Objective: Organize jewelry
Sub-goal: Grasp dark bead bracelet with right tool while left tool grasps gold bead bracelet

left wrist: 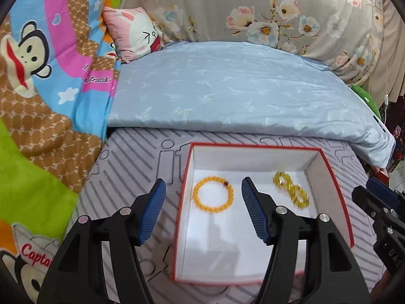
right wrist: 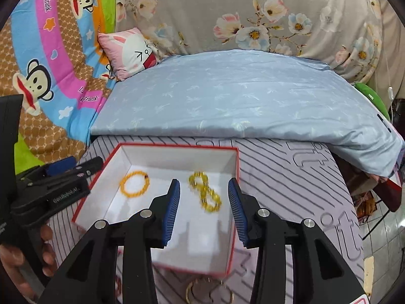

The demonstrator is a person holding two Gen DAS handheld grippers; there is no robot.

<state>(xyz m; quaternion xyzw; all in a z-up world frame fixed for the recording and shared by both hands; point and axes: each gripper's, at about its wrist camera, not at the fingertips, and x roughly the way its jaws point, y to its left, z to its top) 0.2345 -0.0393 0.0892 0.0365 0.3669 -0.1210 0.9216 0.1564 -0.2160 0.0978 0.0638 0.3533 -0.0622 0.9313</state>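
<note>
A shallow white cardboard box with red rim (left wrist: pixel 336 177) holds an orange beaded bracelet (left wrist: pixel 213 194) and a twisted yellow beaded bracelet (right wrist: pixel 204 194), gathered for tidiness. Left gripper (left wrist: pixel 202 210) and right gripper (right wrist: pixel 204 209) hover above it, both wide and empty. A gold ring-shaped piece (right wrist: pixel 210 292) lies just outside the box, likely next.

Ahead of the claw lies a pale blue duvet (left wrist: pixel 227 88); far ahead, a floral quilt (left wrist: pixel 278 12); ahead-left, a pink rabbit cushion (left wrist: pixel 134 35) against a cartoon monkey blanket (left wrist: pixel 50 76).

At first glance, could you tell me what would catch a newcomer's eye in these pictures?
A red-edged white box sits open on the grey striped mat, holding two yellow pieces: an orange-yellow bead bracelet lying round on the left, and a clear yellow bracelet twisted into a figure eight on the right. Both grippers, left and right, hover open above it. Behind, a bright monkey-print quilt stands out.
</note>
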